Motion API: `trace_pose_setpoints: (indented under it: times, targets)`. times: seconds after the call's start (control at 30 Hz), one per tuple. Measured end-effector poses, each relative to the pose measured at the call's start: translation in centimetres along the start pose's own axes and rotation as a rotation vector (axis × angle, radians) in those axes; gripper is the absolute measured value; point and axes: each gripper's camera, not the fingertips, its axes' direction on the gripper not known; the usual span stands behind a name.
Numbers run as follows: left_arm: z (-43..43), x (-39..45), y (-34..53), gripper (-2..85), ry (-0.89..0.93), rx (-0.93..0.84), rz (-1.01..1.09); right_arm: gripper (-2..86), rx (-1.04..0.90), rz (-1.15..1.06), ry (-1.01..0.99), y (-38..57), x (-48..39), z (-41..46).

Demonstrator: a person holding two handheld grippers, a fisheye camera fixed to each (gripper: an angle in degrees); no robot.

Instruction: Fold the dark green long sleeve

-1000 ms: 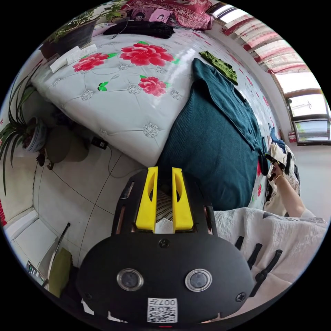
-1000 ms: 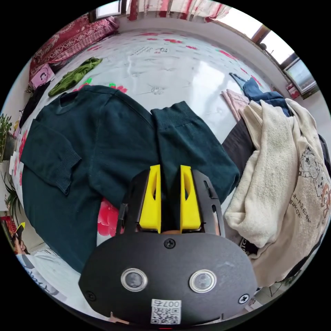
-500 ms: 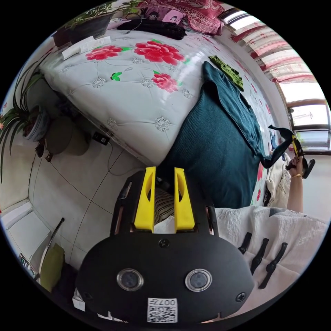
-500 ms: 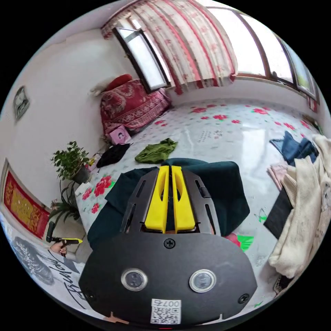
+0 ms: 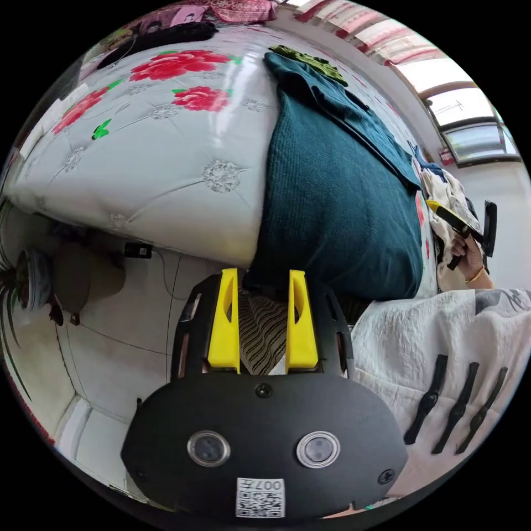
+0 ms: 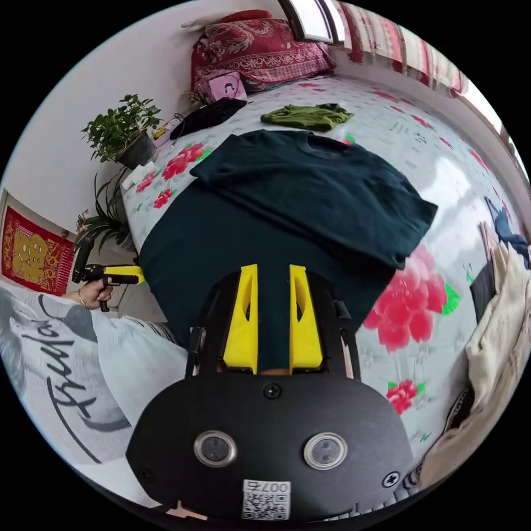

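Since half a second ago, the right sleeve has been laid across the chest and let go; the right hand-held gripper point(image 6: 272, 321), then pinched on it, now hangs with jaws apart and empty above the hem. Both sleeves of the dark green long sleeve point(image 6: 287, 215) are folded in over the body, neck toward the olive-green garment point(image 6: 307, 116). It lies flat on the bed point(image 6: 431, 166), on a white quilted cover printed with red flowers, its hem hanging over the near edge. In the left gripper view, the left hand-held gripper point(image 5: 263, 318) is held low by the bed's edge, jaws parted around nothing, striped cloth behind them. A heap of pale clothes point(image 6: 498, 310) lies beside the sweater.
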Motion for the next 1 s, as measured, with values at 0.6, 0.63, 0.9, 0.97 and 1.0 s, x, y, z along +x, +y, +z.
trace_pose_setpoints:
  times: [0.6,0.63,0.9,0.97,1.0]
  targets:
    - [-6.7,-4.8,-4.9,0.5,0.413,-0.205,0.289,4.6,-0.400,0.297,-0.283,11.3,7.0,5.2]
    - [-7.7,-5.0,-5.5,0.3,0.479,-0.201,0.303,3.5,-0.390,0.290,-0.283,11.1,7.1,5.0]
    - [-15.5,-7.1,-13.8,0.3,0.911,0.063,0.343,0.1,0.072,0.316,-0.673,6.6,13.8,-5.8]
    - [-16.9,-7.9,-19.0,0.9,0.942,0.178,0.250,0.3,0.238,0.350,-0.743,4.5,16.7,-8.6]
    - [-17.0,-8.2,-20.3,1.2,0.942,0.214,0.198,0.5,0.351,0.382,-0.768,2.8,18.6,-10.2]
